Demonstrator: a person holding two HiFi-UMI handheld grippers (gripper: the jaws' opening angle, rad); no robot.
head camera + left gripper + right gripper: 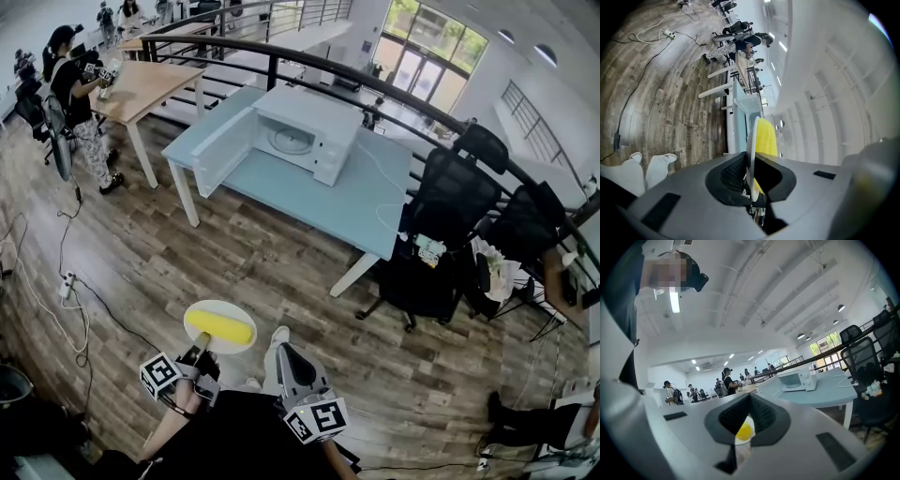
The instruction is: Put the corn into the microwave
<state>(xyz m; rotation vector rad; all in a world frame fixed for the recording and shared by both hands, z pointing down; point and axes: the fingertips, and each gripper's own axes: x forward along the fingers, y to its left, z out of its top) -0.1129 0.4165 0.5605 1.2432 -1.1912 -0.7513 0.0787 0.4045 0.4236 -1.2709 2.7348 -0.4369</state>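
1. The left gripper has its fingers clamped on the rim of the plate, which carries the corn.
2. The right gripper has its fingers closed together and empty.
3. The microwave stands open on the counter, well apart.

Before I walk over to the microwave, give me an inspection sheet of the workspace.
Surface: light-blue table, bare apart from the microwave and one cable.
Job's things: corn lies on a white plate; microwave stands on the table with its door swung open.
Clutter: small items piled on an office chair beside the table.
Grippers: left gripper shut on the plate's rim; right gripper shut, holding nothing.
Cables: white cable on the table right of the microwave; power strip with leads on the floor at left.
Surroundings: wood floor; railing behind the table; a person at a wooden table, far left.
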